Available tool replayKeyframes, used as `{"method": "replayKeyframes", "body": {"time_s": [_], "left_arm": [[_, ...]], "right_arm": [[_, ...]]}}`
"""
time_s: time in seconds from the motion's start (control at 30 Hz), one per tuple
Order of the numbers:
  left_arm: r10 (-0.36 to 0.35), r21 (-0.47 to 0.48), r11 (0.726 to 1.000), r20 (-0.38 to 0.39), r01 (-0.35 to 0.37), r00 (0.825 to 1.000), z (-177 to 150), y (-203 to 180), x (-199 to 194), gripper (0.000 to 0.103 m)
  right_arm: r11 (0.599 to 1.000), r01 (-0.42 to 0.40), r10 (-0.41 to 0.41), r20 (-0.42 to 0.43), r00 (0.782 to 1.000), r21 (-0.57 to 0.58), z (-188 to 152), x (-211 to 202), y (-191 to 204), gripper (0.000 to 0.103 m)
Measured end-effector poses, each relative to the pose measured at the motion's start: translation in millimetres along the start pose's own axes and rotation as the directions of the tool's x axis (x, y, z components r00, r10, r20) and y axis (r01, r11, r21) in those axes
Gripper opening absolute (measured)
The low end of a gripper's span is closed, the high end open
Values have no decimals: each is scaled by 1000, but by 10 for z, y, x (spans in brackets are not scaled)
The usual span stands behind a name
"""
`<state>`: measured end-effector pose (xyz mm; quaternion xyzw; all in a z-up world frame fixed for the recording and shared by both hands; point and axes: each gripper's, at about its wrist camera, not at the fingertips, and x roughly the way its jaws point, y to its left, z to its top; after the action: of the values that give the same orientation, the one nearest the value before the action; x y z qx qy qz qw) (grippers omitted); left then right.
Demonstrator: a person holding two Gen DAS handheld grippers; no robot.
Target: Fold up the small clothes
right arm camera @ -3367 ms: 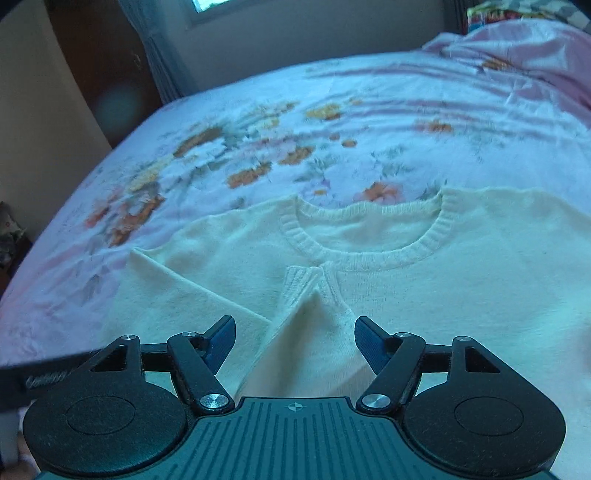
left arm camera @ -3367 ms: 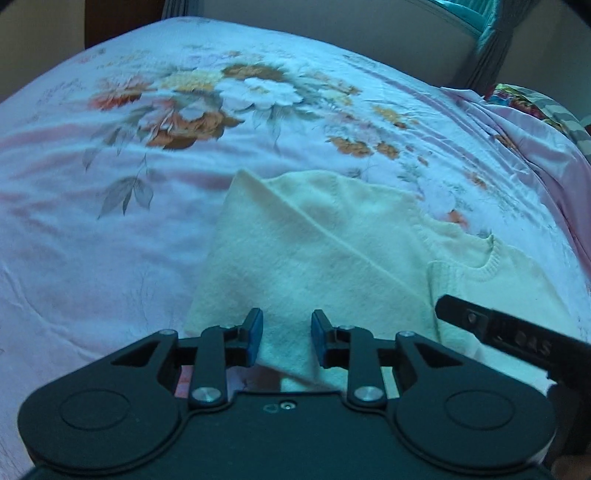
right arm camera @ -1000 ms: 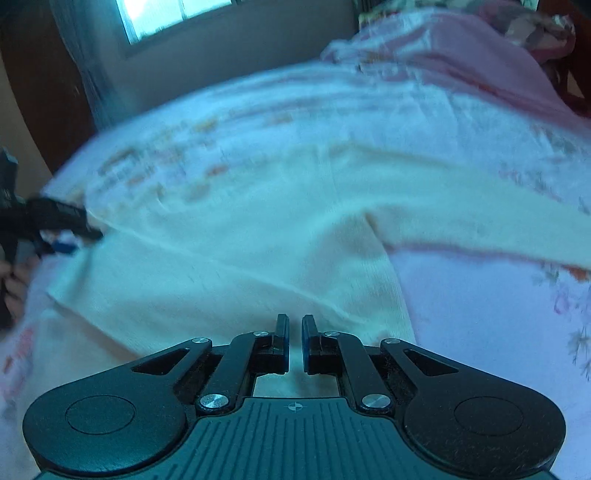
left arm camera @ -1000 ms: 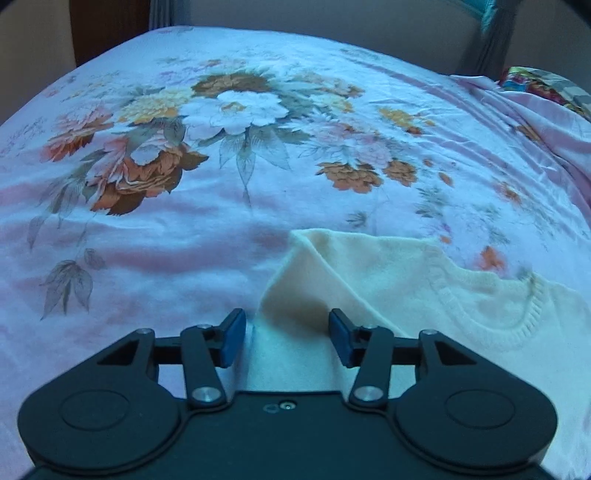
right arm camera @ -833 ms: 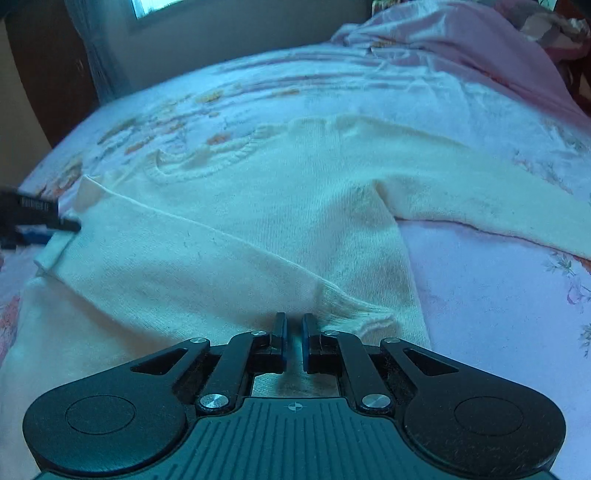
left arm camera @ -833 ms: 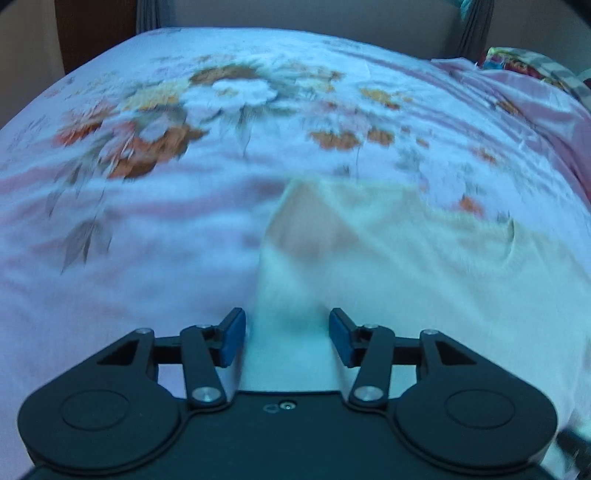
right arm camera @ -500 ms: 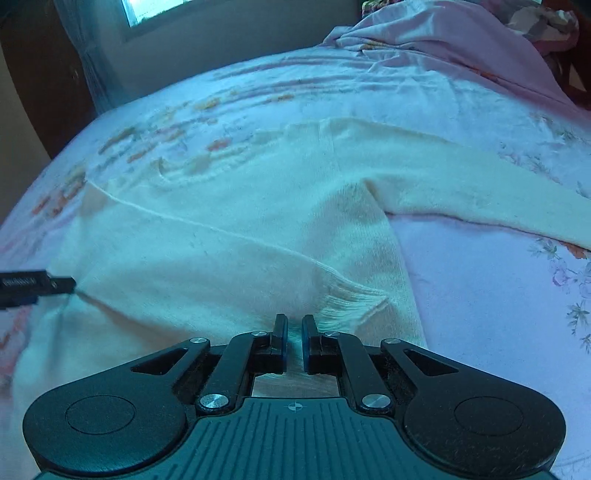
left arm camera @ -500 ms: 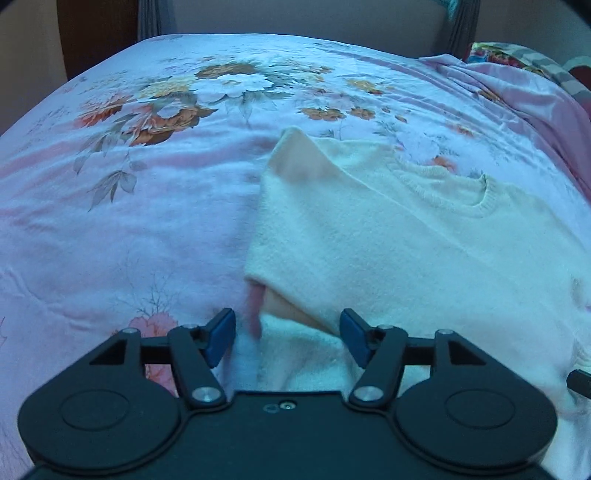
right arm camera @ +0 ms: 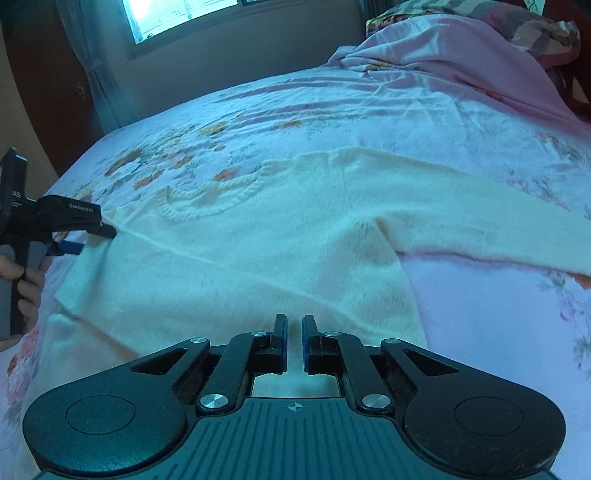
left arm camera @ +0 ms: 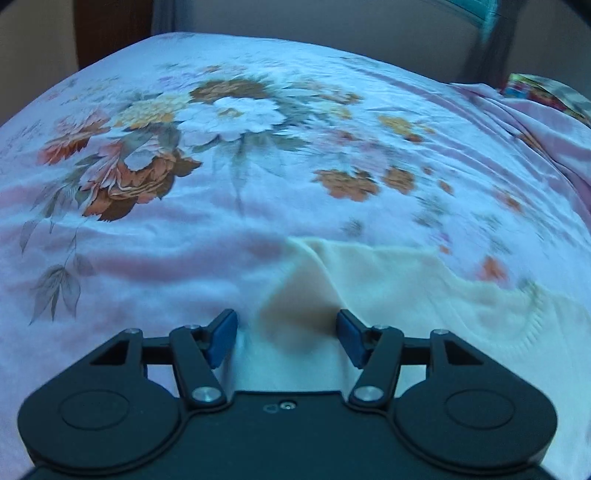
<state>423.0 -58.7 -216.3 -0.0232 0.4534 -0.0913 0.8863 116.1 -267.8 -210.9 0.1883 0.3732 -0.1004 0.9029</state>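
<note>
A cream knitted sweater (right arm camera: pixel 280 236) lies on the floral bed sheet (right arm camera: pixel 461 110), its left sleeve folded across the body and its right sleeve (right arm camera: pixel 480 225) stretched out to the right. My right gripper (right arm camera: pixel 294 332) is nearly shut, with the sweater's lower edge between its pads. My left gripper (left arm camera: pixel 287 332) is open, its fingers astride the sweater's folded left shoulder (left arm camera: pixel 314 291). The left gripper also shows in the right wrist view (right arm camera: pixel 96 236), at the sweater's left edge. The ribbed collar (left arm camera: pixel 517 317) lies to the right.
A crumpled pink blanket (right arm camera: pixel 461 48) lies at the head of the bed on the right. A window (right arm camera: pixel 181 14) and a curtain (right arm camera: pixel 96 74) stand beyond the far edge. The sheet's large flower print (left arm camera: pixel 184 140) spreads to the left of the sweater.
My left gripper has moved forward and lower toward the folded shoulder, still open. My right gripper has stayed closed at the sweater's lower edge and pulled back slightly.
</note>
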Motion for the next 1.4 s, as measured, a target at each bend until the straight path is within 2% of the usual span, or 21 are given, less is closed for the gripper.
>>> {"method": "replayKeyframes", "body": {"time_s": [0.1,0.2,0.33,0.47,0.53,0.63,0.8,0.93,1.0,1.07,1.1,1.17,1.23,1.27,1.33,1.4], "left_arm": [[8,-18,1000,8,-7,1000,110,51,102,62],[-26,-34,999,2,26,1000,164,130,33,59],[-43,-26,999,20,43,999,95,315,-326,58],[-36,-54,998,20,38,999,-99,559,-695,58],[-46,-51,998,24,47,999,-227,607,-859,58],[-54,-17,998,28,54,998,-456,542,-1041,61],[-85,69,994,15,84,996,-811,273,-1124,61],[-115,93,989,-7,115,993,-959,113,-1083,61],[-119,110,987,-9,119,993,-988,52,-1056,61],[-110,120,987,-5,110,994,-1013,10,-1038,61],[-111,117,987,-6,111,994,-1018,4,-1030,61],[-114,104,988,-9,114,993,-1022,10,-1026,61],[-114,102,988,-6,114,994,-1018,1,-1025,61],[-112,103,988,-5,112,994,-1017,-7,-1023,61],[-116,98,988,-7,116,993,-1012,-26,-1010,61],[-113,103,988,-5,113,994,-1012,-56,-998,61]], "right_arm": [[1000,15,-16,-63,998,-19,-56,240,-74,6],[998,17,-21,-58,998,-67,-130,187,-74,6],[996,19,-24,-55,998,-88,-209,85,-72,6],[1000,-6,6,-51,999,-1,-171,-69,-162,6],[1000,11,-10,-42,999,6,-181,-157,-201,6],[999,33,-32,-28,999,43,-190,-253,-301,6],[996,21,-17,-54,998,81,-202,-272,-379,6],[992,61,-56,-50,997,110,-221,-322,-449,6],[989,26,-17,-63,998,144,-233,-311,-497,6],[990,26,-17,-65,998,141,-219,-283,-484,7],[990,26,-18,-63,998,139,-206,-262,-479,9],[990,14,-5,-61,998,140,-179,-209,-472,35],[989,-13,23,-64,998,149,-162,-167,-451,49],[990,-14,24,-66,998,141,-152,-146,-422,50],[990,-14,22,-55,998,142,-153,-147,-392,48],[992,0,6,-53,999,127,-161,-140,-374,15]]}}
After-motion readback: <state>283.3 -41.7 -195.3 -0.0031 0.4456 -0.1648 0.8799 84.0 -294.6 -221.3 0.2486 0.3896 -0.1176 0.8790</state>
